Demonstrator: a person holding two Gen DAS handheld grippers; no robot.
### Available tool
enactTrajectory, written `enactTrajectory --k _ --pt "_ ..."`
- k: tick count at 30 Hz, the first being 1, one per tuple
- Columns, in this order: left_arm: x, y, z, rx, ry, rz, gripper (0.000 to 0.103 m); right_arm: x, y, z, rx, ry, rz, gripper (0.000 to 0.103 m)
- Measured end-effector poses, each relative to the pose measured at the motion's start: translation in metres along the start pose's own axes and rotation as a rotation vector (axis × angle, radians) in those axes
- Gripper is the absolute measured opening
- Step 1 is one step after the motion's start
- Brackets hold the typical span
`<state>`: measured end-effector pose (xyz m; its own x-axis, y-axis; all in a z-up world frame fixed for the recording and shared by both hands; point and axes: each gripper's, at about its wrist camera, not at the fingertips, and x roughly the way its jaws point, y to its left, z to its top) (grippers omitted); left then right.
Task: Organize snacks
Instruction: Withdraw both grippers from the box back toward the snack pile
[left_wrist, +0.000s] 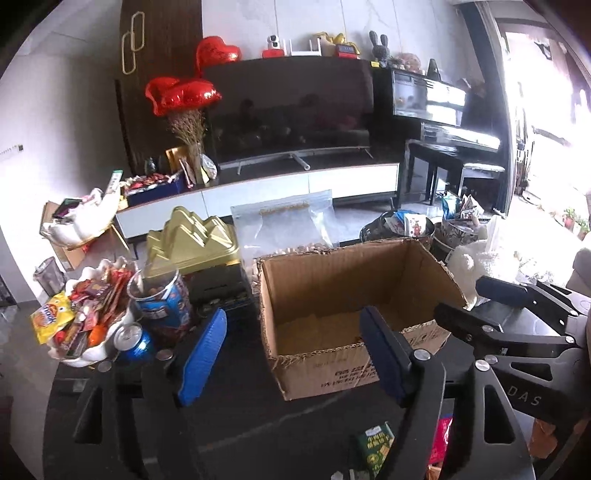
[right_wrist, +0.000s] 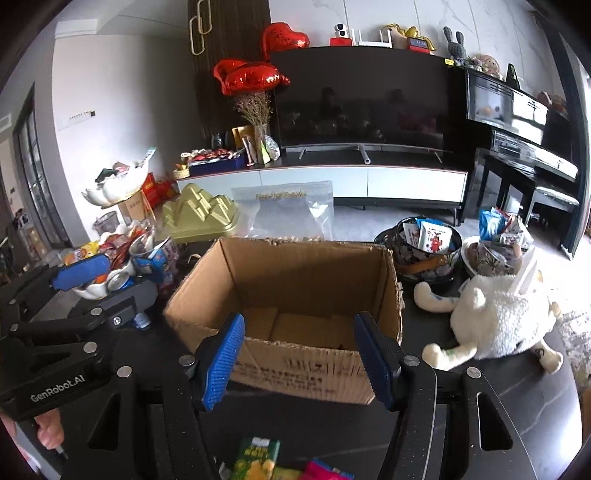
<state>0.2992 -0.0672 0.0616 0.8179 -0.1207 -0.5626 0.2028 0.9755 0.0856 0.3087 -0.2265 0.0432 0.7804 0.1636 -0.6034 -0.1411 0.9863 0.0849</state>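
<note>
An open cardboard box stands on the dark table, and its inside shows brown flaps. My left gripper is open in front of the box's near left corner, with nothing between its blue pads. My right gripper is open before the box's near wall, also holding nothing. Each gripper shows in the other's view: the right gripper and the left gripper. A white bowl heaped with snack packets sits left of the box. A green packet and a pink packet lie below the fingers.
Left of the box stand a blue can, a snack tub and a gold tin. A zip bag leans behind the box. To the right are two dark bowls of packets and a white plush toy.
</note>
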Motion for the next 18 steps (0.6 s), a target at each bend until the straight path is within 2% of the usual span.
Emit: enactTrajectory --k 6,18 --pt "-0.026 -0.002 -0.016 0.002 -0.019 0.008 0.077 -0.022 0.004 -0.020 0.028 0.019 0.037 0.063" --pt "-0.067 -0.003 -0.055 -0.043 0.009 -0.047 0.080 -0.064 0.025 -0.061 0.001 -0.004 0.019 0.063"
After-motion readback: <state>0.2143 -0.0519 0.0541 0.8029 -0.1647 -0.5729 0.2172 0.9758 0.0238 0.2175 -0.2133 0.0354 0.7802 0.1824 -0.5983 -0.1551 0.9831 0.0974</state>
